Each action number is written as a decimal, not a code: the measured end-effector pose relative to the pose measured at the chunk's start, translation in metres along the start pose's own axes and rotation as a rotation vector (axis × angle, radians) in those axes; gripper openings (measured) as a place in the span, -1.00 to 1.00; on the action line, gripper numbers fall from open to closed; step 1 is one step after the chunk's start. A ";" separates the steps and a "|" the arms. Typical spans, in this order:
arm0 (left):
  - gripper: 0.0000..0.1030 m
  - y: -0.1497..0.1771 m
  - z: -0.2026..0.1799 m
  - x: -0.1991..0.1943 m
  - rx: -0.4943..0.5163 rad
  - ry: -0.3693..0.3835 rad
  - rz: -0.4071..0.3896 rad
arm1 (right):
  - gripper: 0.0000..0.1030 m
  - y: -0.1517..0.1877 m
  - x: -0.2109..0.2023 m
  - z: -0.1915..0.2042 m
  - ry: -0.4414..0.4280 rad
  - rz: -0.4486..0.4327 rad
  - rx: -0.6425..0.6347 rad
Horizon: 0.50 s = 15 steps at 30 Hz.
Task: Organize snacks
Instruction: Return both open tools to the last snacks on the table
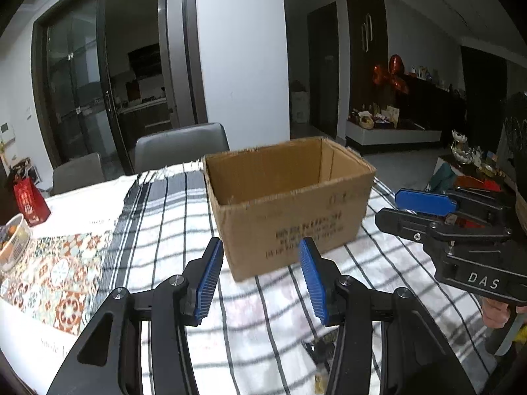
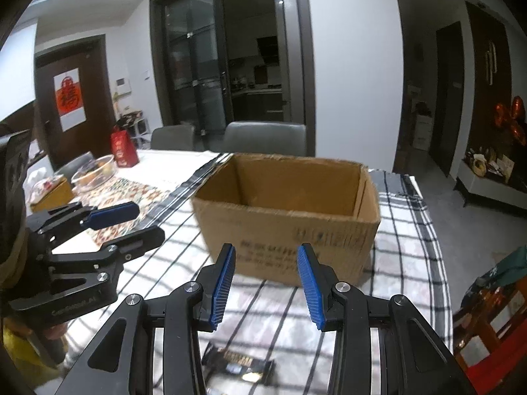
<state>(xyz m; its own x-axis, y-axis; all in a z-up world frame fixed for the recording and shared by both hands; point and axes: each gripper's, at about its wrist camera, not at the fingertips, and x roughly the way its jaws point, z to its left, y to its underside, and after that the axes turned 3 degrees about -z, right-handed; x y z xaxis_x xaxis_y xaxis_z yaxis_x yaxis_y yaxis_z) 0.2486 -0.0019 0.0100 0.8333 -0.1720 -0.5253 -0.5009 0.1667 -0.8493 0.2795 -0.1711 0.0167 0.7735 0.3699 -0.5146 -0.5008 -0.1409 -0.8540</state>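
Drop your right gripper (image 2: 266, 283) straight onto the dark snack bar (image 2: 237, 362) lying on the cloth just beneath it, pinching across its short width. Both it and your left gripper (image 1: 260, 279) hover level, jaws wide apart and empty, facing the open box (image 1: 290, 197).

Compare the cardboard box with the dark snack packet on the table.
The cardboard box is brown, tall and open-topped; the snack packet is dark, flat and lies on the striped cloth. The box sits ahead of the right hand-held gripper; the packet lies below it. Both rest on the cloth.
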 end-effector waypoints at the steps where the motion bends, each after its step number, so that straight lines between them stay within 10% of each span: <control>1: -0.09 0.004 -0.001 -0.003 -0.003 0.004 0.005 | -0.22 0.003 -0.001 0.001 -0.003 0.005 -0.002; 15: -0.08 0.073 -0.012 -0.014 -0.026 0.020 0.137 | -0.22 0.065 -0.002 0.028 -0.099 0.153 -0.070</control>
<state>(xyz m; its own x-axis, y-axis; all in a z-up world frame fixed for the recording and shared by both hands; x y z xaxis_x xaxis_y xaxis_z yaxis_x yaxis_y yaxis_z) 0.1971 0.0009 -0.0452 0.7519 -0.1682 -0.6375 -0.6160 0.1652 -0.7702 0.2353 -0.1555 -0.0355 0.6464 0.4273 -0.6321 -0.5791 -0.2646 -0.7711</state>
